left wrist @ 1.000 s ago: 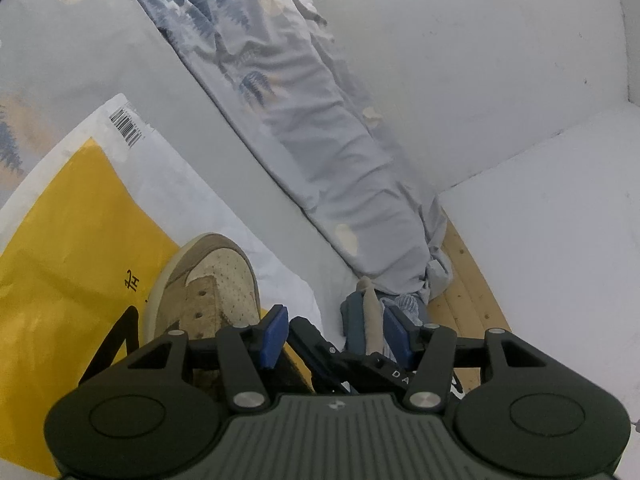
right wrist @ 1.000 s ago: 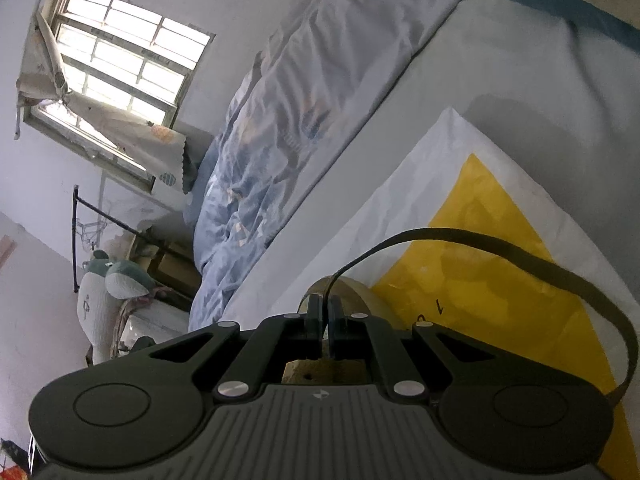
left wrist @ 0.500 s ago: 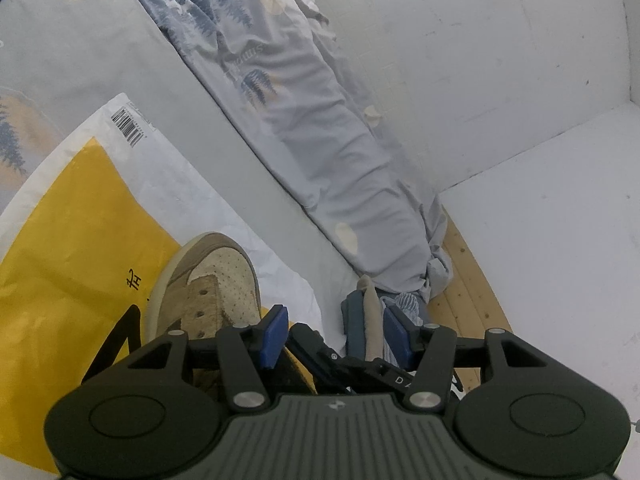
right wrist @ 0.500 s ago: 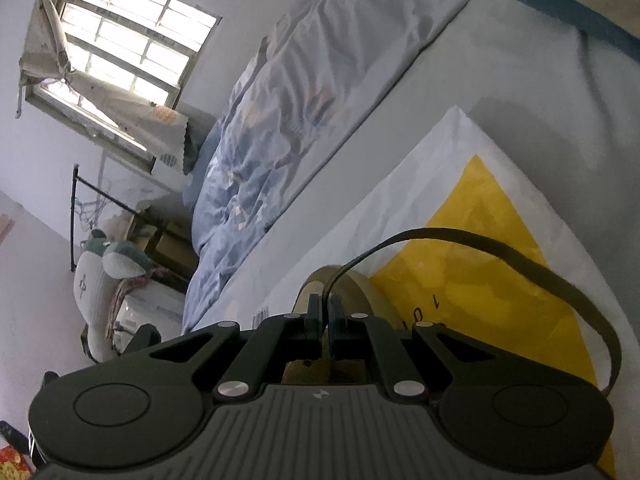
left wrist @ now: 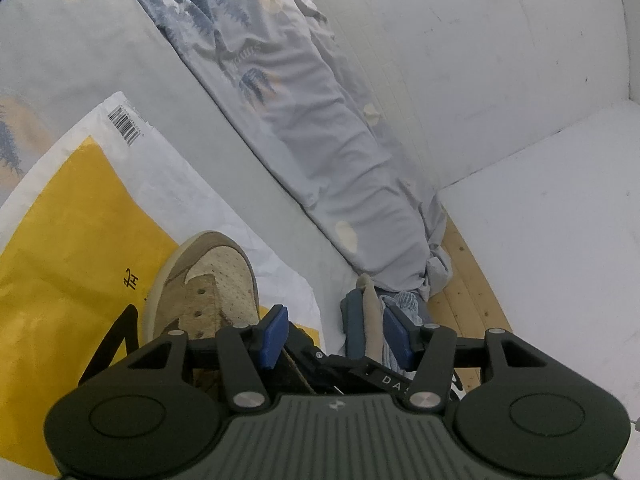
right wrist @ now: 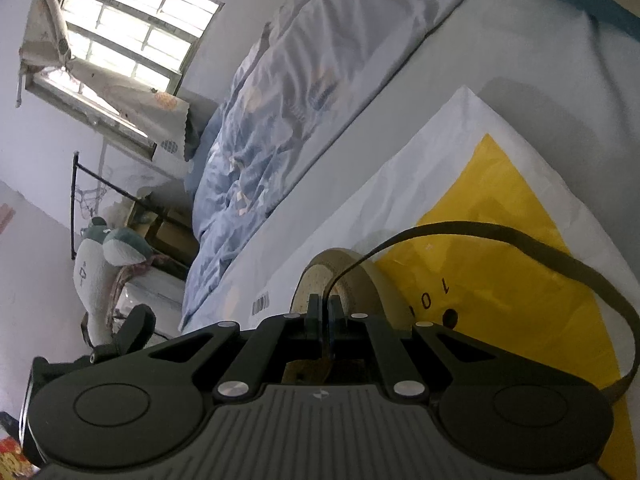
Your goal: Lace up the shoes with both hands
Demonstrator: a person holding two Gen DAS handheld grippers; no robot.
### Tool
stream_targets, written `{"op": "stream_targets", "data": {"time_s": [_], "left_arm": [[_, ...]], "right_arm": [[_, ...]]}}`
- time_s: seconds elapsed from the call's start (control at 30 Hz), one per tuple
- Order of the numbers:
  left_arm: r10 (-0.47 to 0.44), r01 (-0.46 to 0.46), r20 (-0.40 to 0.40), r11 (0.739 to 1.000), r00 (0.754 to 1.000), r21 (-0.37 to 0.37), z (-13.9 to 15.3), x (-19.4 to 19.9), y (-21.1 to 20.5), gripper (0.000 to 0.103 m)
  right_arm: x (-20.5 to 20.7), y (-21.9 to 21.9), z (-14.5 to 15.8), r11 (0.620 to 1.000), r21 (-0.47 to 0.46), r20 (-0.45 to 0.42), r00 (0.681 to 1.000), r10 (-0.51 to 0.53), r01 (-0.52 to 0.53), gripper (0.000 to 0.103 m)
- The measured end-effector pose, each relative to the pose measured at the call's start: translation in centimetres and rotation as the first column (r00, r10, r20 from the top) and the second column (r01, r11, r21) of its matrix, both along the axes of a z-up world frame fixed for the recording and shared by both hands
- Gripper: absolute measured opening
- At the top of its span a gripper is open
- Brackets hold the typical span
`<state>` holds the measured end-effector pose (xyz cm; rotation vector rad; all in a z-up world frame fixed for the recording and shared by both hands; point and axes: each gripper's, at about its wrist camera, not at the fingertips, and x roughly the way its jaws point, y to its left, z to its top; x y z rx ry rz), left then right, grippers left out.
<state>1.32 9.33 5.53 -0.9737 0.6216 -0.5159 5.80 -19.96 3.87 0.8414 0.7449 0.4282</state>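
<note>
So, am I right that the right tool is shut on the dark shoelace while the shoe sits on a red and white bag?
Not quite: the bag is yellow and white, not red and white, as the right wrist view shows. The rest holds: the right tool is shut on the dark shoelace, and the shoe sits on that bag.

1. Left wrist view: the tan shoe [left wrist: 208,288] blocks 9 o'clock of the spread left gripper [left wrist: 336,332].
2. Open bedsheet [left wrist: 224,152] lies free at 12 o'clock; the rumpled duvet [left wrist: 320,120] bars 1 o'clock.
3. Right wrist view: the olive lace [right wrist: 520,248] arcs across 2 o'clock.
4. The yellow bag [right wrist: 500,208] beneath lies flat.
</note>
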Motion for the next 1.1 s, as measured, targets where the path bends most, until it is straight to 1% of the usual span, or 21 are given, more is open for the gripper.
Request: {"op": "stream_targets", "data": {"time_s": [0.07,0.27,0.37,0.53,0.57,0.6,0.67,0.7,0.83,0.9,0.93,0.97,1.03,1.1], "left_arm": [[-0.001,0.001,0.000,1.000,1.000,-0.001,0.0,0.0,0.0,0.051],[-0.005,0.005,0.005,1.000,1.000,-0.004,0.0,0.0,0.1,0.051],[-0.008,0.008,0.006,1.000,1.000,-0.005,-0.1,0.0,0.2,0.051],[-0.011,0.011,0.008,1.000,1.000,-0.006,-0.2,0.0,0.3,0.051],[-0.011,0.011,0.008,1.000,1.000,-0.006,-0.1,0.0,0.3,0.051],[-0.010,0.010,0.008,1.000,1.000,-0.006,-0.1,0.0,0.4,0.051],[-0.015,0.015,0.007,1.000,1.000,-0.006,-0.1,0.3,0.7,0.051],[-0.026,0.026,0.005,1.000,1.000,-0.005,0.1,1.0,1.1,0.051],[-0.033,0.033,0.018,0.999,0.999,-0.007,0.2,1.0,1.1,0.050],[-0.037,0.037,0.025,0.999,0.999,-0.006,0.3,1.1,1.1,0.050],[-0.038,0.039,0.028,0.999,0.999,-0.005,0.3,1.1,1.1,0.050],[-0.039,0.039,0.031,0.999,0.999,-0.004,0.3,1.2,1.1,0.050],[-0.037,0.037,0.033,0.999,0.999,-0.005,0.4,1.3,1.2,0.050],[-0.034,0.034,0.034,0.999,0.999,-0.006,0.4,1.3,1.4,0.050]], "right_arm": [[0.1,0.2,0.0,1.000,-0.006,0.001,1.000,0.007,-0.007,0.003],[0.2,-0.2,-0.3,1.000,0.026,-0.020,1.000,0.006,-0.005,0.006],[0.1,-0.2,-0.3,1.000,0.027,-0.025,1.000,0.001,0.000,0.014],[0.0,-0.4,-0.5,0.999,0.049,-0.030,1.000,-0.005,0.007,0.017],[0.1,-0.5,-0.6,0.999,0.052,-0.033,0.999,-0.009,0.011,0.020],[0.1,-0.5,-0.7,0.998,0.059,-0.036,0.999,-0.015,0.017,0.025],[0.1,-0.7,-0.8,0.997,0.071,-0.041,0.999,-0.027,0.030,0.030],[0.0,-0.8,-0.9,0.996,0.077,-0.043,0.999,-0.034,0.037,0.030],[0.1,-1.1,-1.1,0.994,0.094,-0.048,0.997,-0.057,0.062,0.030],[0.1,-1.2,-1.1,0.993,0.098,-0.047,0.997,-0.064,0.069,0.028],[0.1,-1.2,-1.1,0.992,0.101,-0.045,0.997,-0.066,0.071,0.026],[0.1,-1.2,-1.1,0.992,0.103,-0.043,0.997,-0.069,0.073,0.020],[0.1,-1.2,-1.1,0.992,0.096,-0.043,0.996,-0.078,0.082,0.016],[0.1,-1.2,-1.1,0.991,0.096,-0.040,0.995,-0.086,0.090,0.008]]}}
